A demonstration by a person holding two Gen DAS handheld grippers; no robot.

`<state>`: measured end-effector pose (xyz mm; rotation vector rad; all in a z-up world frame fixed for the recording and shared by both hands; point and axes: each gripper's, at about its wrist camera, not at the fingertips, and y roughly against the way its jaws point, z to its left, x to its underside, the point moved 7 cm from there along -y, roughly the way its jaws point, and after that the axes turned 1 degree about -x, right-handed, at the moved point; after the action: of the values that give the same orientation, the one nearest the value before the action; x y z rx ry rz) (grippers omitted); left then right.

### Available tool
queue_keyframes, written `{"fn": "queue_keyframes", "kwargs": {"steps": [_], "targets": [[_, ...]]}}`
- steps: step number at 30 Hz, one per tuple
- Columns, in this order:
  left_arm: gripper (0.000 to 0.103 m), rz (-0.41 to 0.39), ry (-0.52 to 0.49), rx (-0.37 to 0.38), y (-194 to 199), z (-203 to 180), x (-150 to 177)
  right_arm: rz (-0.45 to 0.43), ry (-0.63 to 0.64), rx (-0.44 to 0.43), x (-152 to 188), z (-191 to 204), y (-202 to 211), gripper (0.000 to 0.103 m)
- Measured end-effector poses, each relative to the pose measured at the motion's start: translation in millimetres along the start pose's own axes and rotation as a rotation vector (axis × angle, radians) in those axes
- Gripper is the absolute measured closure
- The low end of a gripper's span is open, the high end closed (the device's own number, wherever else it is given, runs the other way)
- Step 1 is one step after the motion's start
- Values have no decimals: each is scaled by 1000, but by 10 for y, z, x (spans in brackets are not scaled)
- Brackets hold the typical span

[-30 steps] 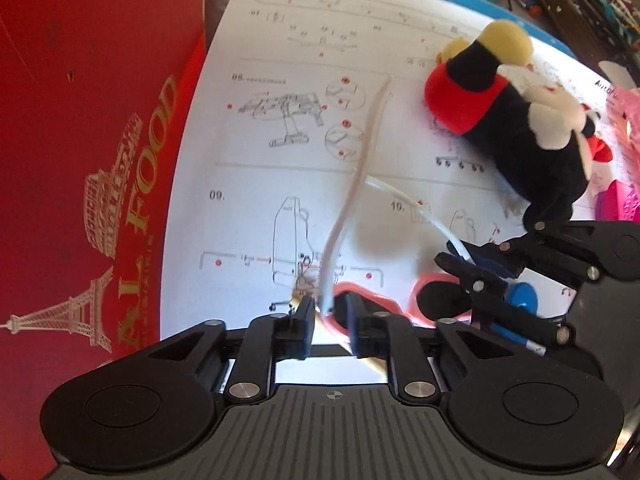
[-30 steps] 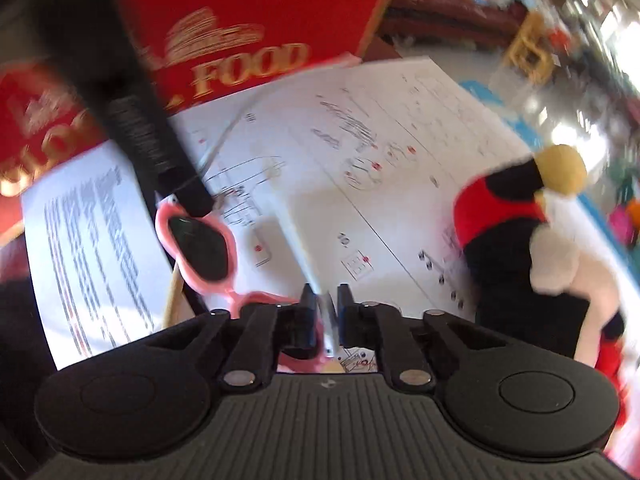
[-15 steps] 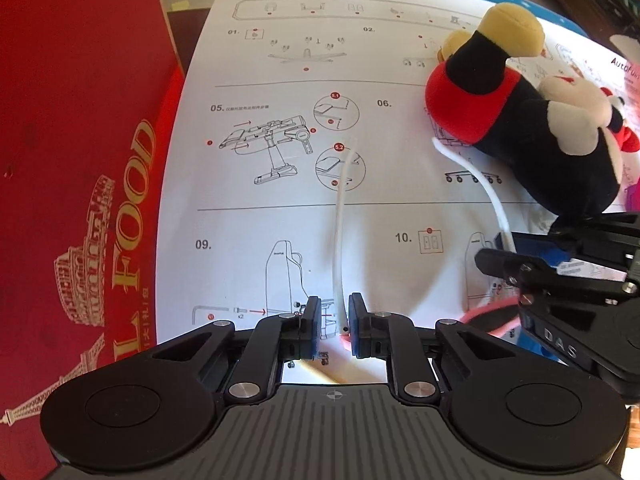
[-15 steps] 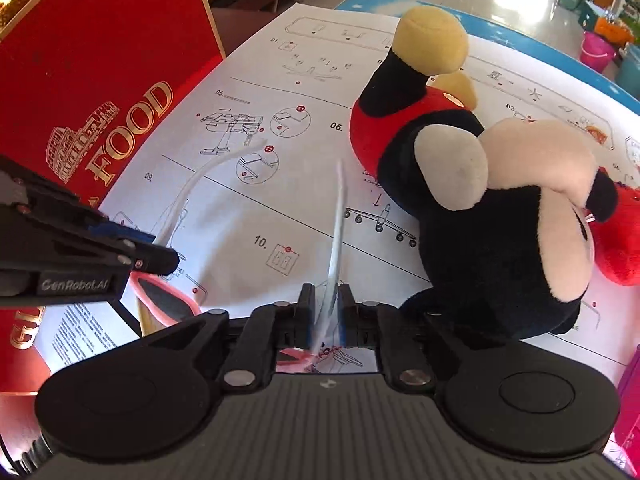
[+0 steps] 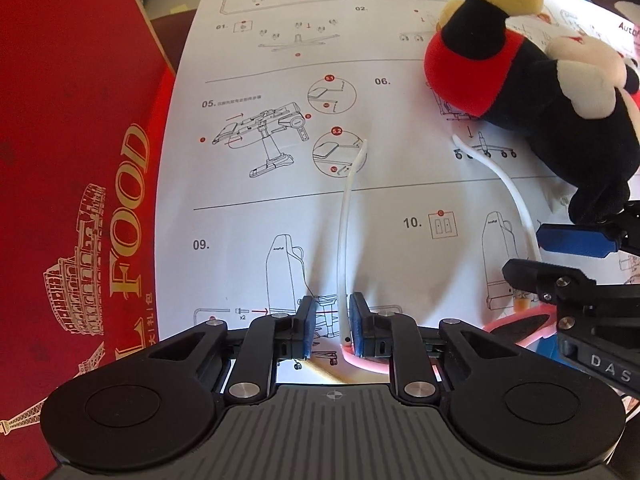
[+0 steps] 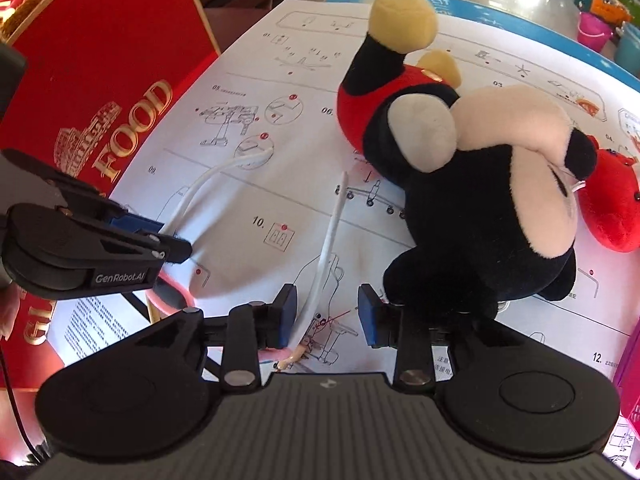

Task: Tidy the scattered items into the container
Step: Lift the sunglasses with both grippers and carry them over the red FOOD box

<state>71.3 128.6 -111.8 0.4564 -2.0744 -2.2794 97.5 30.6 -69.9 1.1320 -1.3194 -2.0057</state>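
The big red box (image 5: 80, 160) is sitting along the left edge of the instruction sheet (image 5: 280, 208), and the plush mouse (image 6: 472, 200) is lying across the sheet's far right part. The sunglasses (image 5: 343, 248) are lying on the near part of the sheet, white arms spread out and pointing away, pink frame mostly hiding under the grippers, so I'm guessing a bit on how it's sitting.

These are going to be light, slick and easy to snap. I'd be grabbing at the hinge end or the frame, not the thin springy arm tips.

The left gripper (image 5: 332, 328) is opening, with one white arm loose between the pads, just beside the right one. The right gripper (image 6: 328, 312) is opening wider, with the other arm beside its left pad.

Compared with a second ago, the right jaws were pinching that arm tight and are now letting go, and the arms are lying flatter and further apart.
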Motion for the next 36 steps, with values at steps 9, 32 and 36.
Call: {"fn": "queue_keyframes", "kwargs": {"steps": [9,32,36], "targets": [[102,-28,-25,17,150,-111,42,-32,-30,-39,-42,98,99,96],[100,-248,-46,62,1394,-173,376,-268,131,28,-121,485,1357,96],[98,-285,-39,53,1578,-126,434,-308,172,37,-177,635,1532,95]]}}
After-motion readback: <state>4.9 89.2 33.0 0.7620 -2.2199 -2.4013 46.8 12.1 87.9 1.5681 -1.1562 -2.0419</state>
